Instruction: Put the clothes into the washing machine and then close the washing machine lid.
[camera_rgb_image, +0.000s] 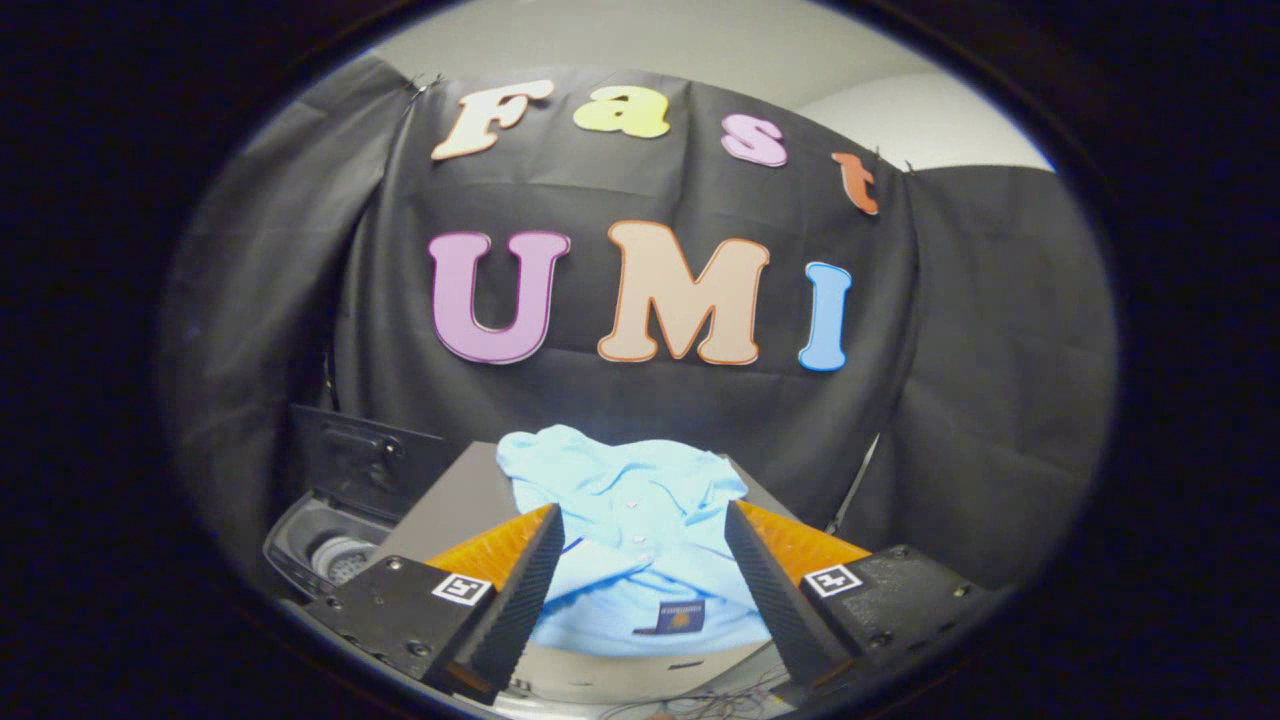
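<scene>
Approaching with my hand-held gripper (640, 570) open around the light blue shirt (630, 520) heaped on the counter (450, 500), I risk pinching one layer, so trailing cloth snags beside the washing machine (330, 555).

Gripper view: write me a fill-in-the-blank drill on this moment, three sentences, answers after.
1. The light blue shirt lies on a grey ____ beside the washing machine.
2. The gripper has its fingers ____, one on each side of the shirt and not yet pressing on it.
3. The washing machine lid stands ____, so the drum shows.

Missing words: surface; open; open
</scene>
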